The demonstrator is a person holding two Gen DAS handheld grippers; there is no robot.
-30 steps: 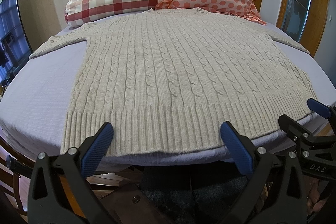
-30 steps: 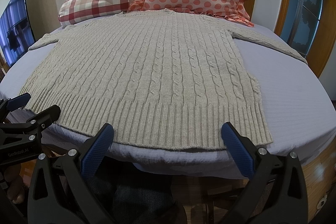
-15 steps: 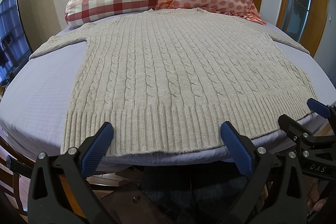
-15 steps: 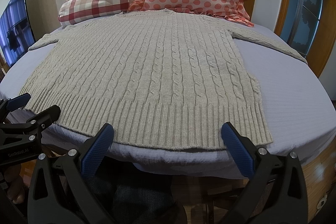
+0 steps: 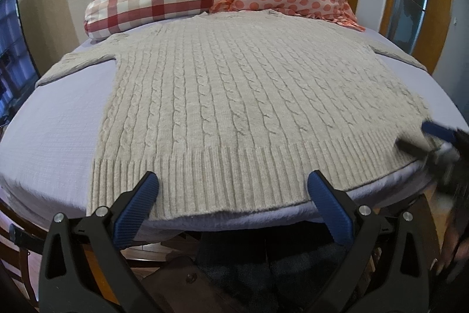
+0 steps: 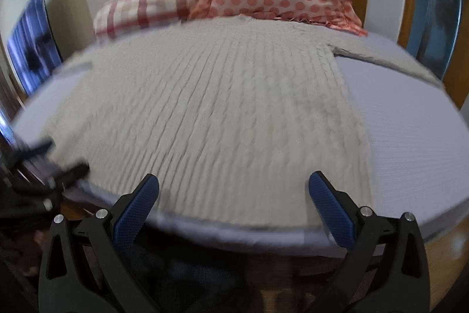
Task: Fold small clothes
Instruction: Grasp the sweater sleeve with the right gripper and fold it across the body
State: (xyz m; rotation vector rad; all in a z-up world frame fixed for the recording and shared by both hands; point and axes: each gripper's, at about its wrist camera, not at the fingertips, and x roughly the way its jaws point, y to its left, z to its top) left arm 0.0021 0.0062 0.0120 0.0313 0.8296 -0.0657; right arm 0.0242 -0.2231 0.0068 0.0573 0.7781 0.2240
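Your left gripper and right gripper both gape wide, holding nothing. The sweater lies flat on the bed, hem just ahead, collar far; each gripper nears its own hem corner.

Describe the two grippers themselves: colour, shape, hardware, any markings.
The left gripper and right gripper look alike: each has two matte black plastic arms with triangular cut-outs, splayed in a V. The fingers carry blue pads with a fine cross-hatched texture. Silver round bolt heads sit along each arm. No cables or sleeves show, and no marking is legible in these blurred side glimpses.
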